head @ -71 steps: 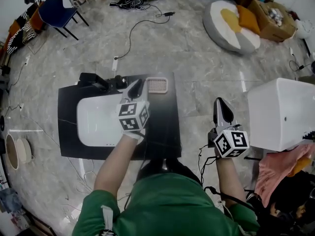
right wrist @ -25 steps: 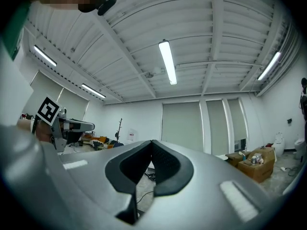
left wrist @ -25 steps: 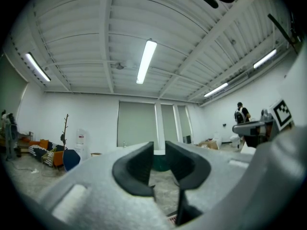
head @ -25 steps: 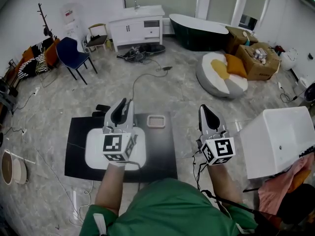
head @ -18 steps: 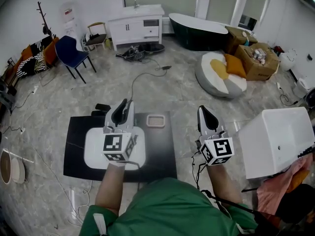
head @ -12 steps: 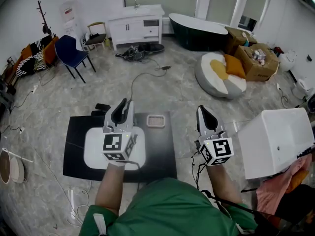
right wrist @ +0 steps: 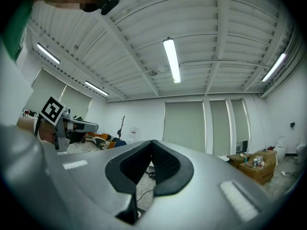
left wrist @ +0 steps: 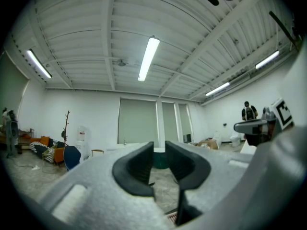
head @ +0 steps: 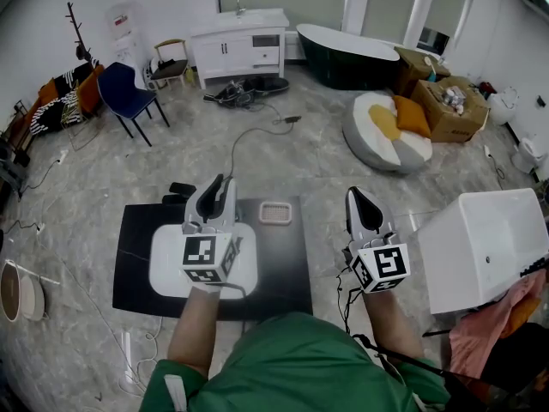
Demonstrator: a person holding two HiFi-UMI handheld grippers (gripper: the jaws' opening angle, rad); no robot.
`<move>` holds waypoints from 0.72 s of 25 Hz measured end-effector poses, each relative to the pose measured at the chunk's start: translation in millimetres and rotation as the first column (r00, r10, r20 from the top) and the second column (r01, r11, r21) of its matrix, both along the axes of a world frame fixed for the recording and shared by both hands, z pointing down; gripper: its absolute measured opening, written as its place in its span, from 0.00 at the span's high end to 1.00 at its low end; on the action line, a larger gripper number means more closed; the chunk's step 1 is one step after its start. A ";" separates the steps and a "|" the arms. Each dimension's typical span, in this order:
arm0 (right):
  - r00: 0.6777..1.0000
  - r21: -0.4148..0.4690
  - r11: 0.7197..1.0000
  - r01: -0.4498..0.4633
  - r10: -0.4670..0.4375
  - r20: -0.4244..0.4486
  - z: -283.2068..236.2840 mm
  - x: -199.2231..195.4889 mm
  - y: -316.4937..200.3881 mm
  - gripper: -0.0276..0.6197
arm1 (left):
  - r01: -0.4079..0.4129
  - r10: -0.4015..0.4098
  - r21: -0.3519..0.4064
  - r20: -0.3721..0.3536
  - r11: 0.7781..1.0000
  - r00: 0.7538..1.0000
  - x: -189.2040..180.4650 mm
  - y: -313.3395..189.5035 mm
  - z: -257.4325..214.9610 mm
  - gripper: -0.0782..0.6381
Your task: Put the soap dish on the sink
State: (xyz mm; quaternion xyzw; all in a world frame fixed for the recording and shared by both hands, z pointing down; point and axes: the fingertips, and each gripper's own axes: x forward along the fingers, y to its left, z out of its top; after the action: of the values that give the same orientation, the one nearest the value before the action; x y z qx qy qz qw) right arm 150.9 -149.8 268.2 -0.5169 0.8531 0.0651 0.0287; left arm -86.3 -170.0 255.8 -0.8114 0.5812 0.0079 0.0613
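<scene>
Soap dish (head: 275,213) sits on the sink counter (head: 287,269), as asked — left gripper (head: 216,184) barely parted, right gripper (head: 357,196) closed, both empty.

Head view: the left gripper (head: 223,183) and its marker cube cover the middle of the white sink (head: 167,260), and the soap dish (head: 275,213) is too small for detail. In the left gripper view only a sliver of the soap dish shows — the gripper's body hides the rest. A white box (head: 489,239) is cut by the head view's right edge.
</scene>
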 end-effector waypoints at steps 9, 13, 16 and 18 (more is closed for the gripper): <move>1.000 -0.003 1.000 -0.005 0.005 0.000 2.8 -1.3 -1.6 0.96 | -0.006 0.006 -0.017 -0.008 1.000 1.000 -0.5 -3.1 6.9 0.79; 1.000 -0.002 1.000 -0.007 0.007 -0.004 0.8 -2.6 -1.1 0.96 | -0.013 0.012 -0.018 -0.010 1.000 1.000 -1.2 -4.0 5.1 0.79; 1.000 -0.005 1.000 -0.007 0.007 -0.004 4.7 -8.9 -0.1 0.96 | -0.011 0.011 -0.017 -0.011 1.000 1.000 -7.4 -3.0 8.8 0.79; 1.000 -0.006 1.000 -0.004 0.004 -0.003 4.5 -11.9 -4.1 0.96 | -0.009 0.009 -0.019 -0.012 1.000 1.000 -10.6 -6.3 8.9 0.79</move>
State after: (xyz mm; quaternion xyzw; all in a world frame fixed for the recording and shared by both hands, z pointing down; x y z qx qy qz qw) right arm 139.0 -153.9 272.8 -0.5186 0.8523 0.0634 0.0256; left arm -96.9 -176.3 264.7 -0.8146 0.5778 0.0077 0.0501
